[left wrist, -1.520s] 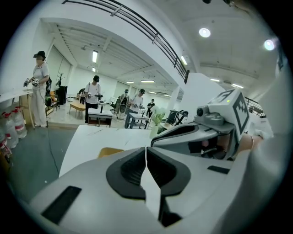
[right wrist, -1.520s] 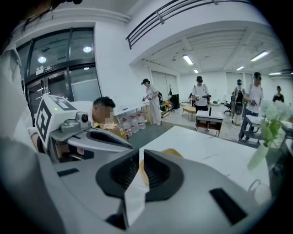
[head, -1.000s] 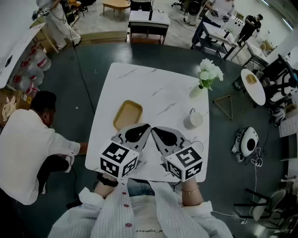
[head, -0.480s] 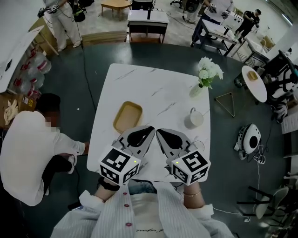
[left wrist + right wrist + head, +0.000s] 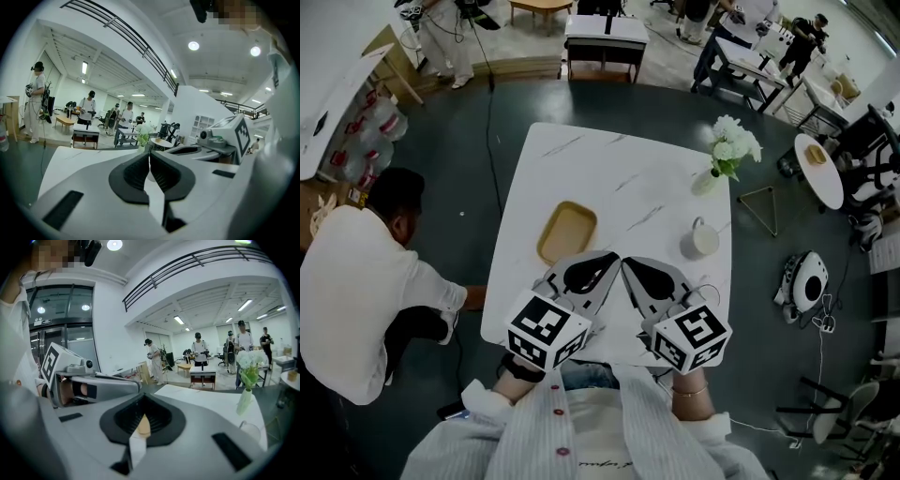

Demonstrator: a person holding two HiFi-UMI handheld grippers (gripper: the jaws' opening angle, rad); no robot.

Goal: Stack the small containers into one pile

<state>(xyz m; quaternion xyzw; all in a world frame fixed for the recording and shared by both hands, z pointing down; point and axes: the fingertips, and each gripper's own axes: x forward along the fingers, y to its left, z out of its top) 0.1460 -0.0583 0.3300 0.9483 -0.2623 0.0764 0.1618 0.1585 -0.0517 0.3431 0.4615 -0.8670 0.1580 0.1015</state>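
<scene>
Only the head view took in the whole surface [image 5: 609,178]. A tan container [image 5: 567,232] lay toward its left edge, just beyond the left gripper [image 5: 602,263]. A white mug [image 5: 703,240] stood by the right edge and a vase of flowers [image 5: 724,161] at the far right corner. Both grippers sat at the near edge, tips side by side. The left gripper view showed its fingers [image 5: 136,173] closed on nothing. The right gripper [image 5: 634,269] was likewise closed and empty, with a tan sliver showing past its fingers [image 5: 159,418]. A person [image 5: 356,291] crouched off the left edge.
</scene>
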